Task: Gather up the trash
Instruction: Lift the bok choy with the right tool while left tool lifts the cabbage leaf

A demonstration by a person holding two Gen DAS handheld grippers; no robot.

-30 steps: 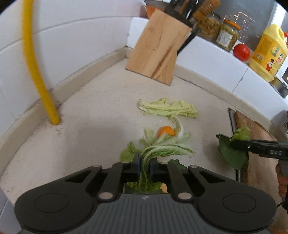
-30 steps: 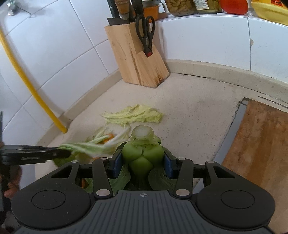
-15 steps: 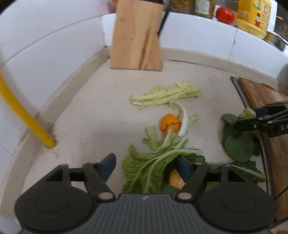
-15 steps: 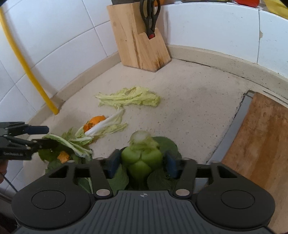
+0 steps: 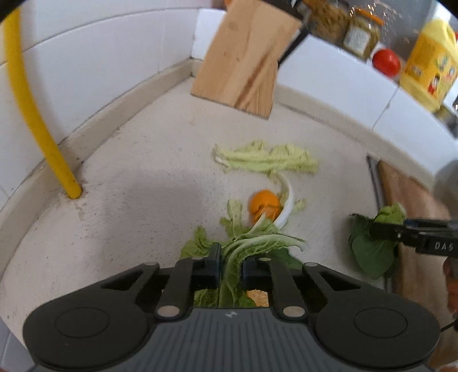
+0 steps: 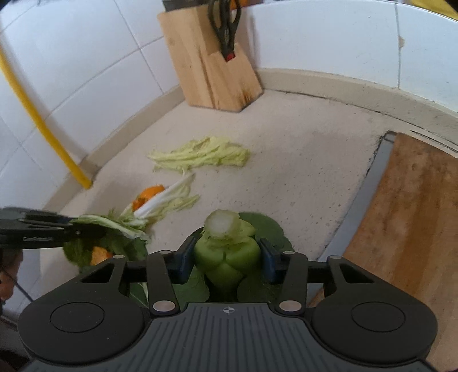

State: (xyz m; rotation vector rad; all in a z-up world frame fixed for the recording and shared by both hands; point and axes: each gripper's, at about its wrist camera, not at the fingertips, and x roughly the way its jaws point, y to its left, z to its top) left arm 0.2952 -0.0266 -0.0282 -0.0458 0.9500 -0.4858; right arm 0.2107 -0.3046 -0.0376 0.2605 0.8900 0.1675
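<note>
My left gripper (image 5: 231, 264) is shut on a green cabbage leaf (image 5: 252, 246) and holds it over the counter; it also shows in the right wrist view (image 6: 71, 229). My right gripper (image 6: 226, 254) is shut on a bok choy stump (image 6: 226, 249) with dark leaves; it shows at the right of the left wrist view (image 5: 375, 229). On the counter lie an orange peel (image 5: 263, 204), a white leaf stalk (image 5: 286, 200) and a pale cabbage leaf (image 5: 266, 158), which also shows in the right wrist view (image 6: 200, 156).
A wooden knife block (image 5: 246, 57) stands in the back corner, with scissors (image 6: 224, 25) in it. A yellow hose (image 5: 31, 114) runs down the left wall. A wooden cutting board (image 6: 409, 229) lies at the right. Jars, a tomato (image 5: 386, 61) and a yellow bottle (image 5: 429, 74) stand on the ledge.
My left gripper opened half a second ago, then shut on the cabbage leaf again and lifted it. My right gripper keeps its hold on the bok choy stump.
</note>
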